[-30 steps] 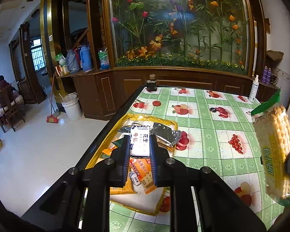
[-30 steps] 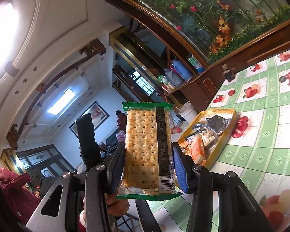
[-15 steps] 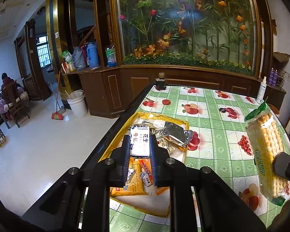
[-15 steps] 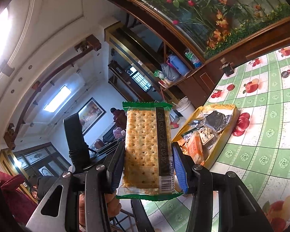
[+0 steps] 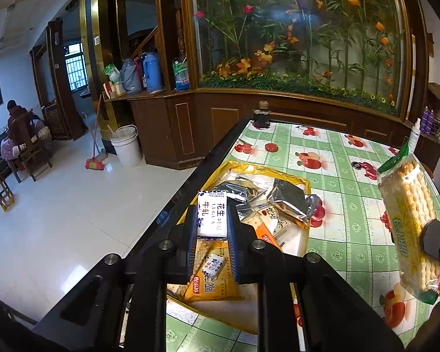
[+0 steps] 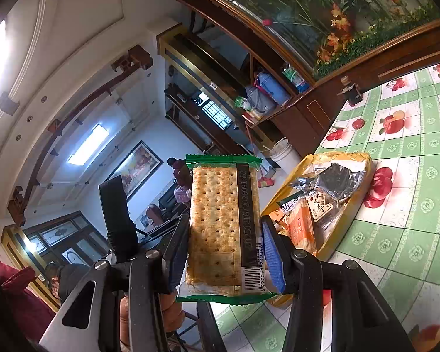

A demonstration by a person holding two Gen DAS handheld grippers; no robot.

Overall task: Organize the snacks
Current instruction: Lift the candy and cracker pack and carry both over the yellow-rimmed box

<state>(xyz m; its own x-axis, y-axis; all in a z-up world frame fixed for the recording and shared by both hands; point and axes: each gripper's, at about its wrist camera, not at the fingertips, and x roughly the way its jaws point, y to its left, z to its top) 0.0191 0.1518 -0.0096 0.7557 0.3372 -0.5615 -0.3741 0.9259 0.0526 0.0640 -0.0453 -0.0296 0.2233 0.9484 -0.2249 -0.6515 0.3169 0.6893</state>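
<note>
My left gripper (image 5: 212, 228) is shut on a small white nougat pack (image 5: 211, 215) with blue print, held above the yellow tray (image 5: 290, 177) of mixed snack packs. My right gripper (image 6: 223, 252) is shut on a green-edged cracker pack (image 6: 220, 223), held up in the air to the right of the tray (image 6: 363, 158). That cracker pack also shows in the left wrist view (image 5: 407, 223) at the right edge. The tray holds silver foil packs (image 5: 290, 202) and orange biscuit packs (image 5: 211, 281).
The table (image 5: 352, 152) has a green checked cloth with fruit prints; its dark left edge (image 5: 190, 187) runs next to the tray. A small dark bottle (image 5: 262, 116) stands at the far corner. A white spray bottle (image 5: 414, 135) stands far right.
Both grippers keep their packs. The left view has shifted so the tray sits a little further right and lower; the right gripper with the crackers has moved slightly.
</note>
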